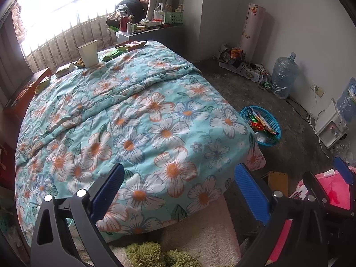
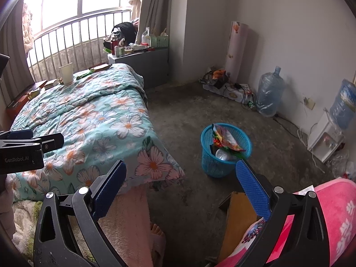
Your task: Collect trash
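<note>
- Blue plastic mesh trash basket (image 2: 224, 153) sits on the grey floor just beside the foot of the bed. It already has shiny snack wrappers and a clear bottle in it.
- Trash is left at the far end of the flowery teal quilt (image 1: 138, 120): a tall white paper cup (image 1: 88, 53) standing up, with flat green and yellow snack packets (image 1: 64, 70) lying near it.
- Left gripper (image 1: 178, 191) hangs over the near end of the bed. Its two blue pads are wide apart and hold nothing.
- Right gripper (image 2: 181, 191) points at the floor near the basket. Its pads are wide apart too, with nothing in them.
- I think the next job is to reach far across the bed. Going for a flat packet by its edge looks easiest. Pinch the cup gently near the rim so it does not squash or tip.
- I cannot tell if the cup has anything inside.
- Far packets are small and blurry, so I cannot count them well.
- Only a bare foot and a sleeve of the person show.
</note>
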`<move>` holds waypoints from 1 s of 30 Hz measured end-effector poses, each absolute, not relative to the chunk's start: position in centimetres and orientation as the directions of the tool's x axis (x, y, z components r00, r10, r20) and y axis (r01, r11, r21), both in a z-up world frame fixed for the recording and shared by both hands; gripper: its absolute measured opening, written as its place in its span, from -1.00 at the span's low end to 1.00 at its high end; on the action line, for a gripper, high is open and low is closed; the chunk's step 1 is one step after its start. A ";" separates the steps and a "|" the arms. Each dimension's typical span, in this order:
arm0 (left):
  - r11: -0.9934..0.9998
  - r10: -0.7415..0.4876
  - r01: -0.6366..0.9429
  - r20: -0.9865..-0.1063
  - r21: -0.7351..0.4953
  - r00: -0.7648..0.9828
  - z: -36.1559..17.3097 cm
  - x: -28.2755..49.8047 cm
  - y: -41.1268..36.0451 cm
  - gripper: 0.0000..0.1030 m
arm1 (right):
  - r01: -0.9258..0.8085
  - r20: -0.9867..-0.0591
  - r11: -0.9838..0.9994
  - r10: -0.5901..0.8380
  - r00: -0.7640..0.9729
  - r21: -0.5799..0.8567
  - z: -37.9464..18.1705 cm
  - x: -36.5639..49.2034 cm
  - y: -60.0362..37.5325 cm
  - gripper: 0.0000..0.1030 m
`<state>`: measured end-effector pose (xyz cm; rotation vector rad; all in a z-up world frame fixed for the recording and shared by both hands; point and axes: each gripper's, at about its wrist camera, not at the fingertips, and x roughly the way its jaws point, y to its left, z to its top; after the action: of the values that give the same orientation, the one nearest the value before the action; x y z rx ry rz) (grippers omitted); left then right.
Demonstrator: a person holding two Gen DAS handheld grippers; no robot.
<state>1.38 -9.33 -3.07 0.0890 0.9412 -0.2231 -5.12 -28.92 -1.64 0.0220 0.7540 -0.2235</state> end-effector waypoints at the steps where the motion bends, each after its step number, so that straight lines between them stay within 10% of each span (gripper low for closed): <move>1: 0.974 -0.148 0.228 -0.811 -0.019 0.567 -3.1 1.2 -9.4 0.89 | 0.210 -0.682 0.976 -0.196 0.704 -0.064 -1.6 -5.2 -29.1 0.84; 30: 0.988 -0.126 0.146 -0.797 -0.048 0.590 -2.8 0.5 -5.8 0.89 | 0.149 -0.712 0.984 -0.170 0.681 -0.093 -1.5 -4.1 -26.1 0.84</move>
<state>0.54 -5.80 -2.75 0.0240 0.9257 -0.1585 -4.10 -26.14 -1.48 -0.0277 0.8023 -0.1795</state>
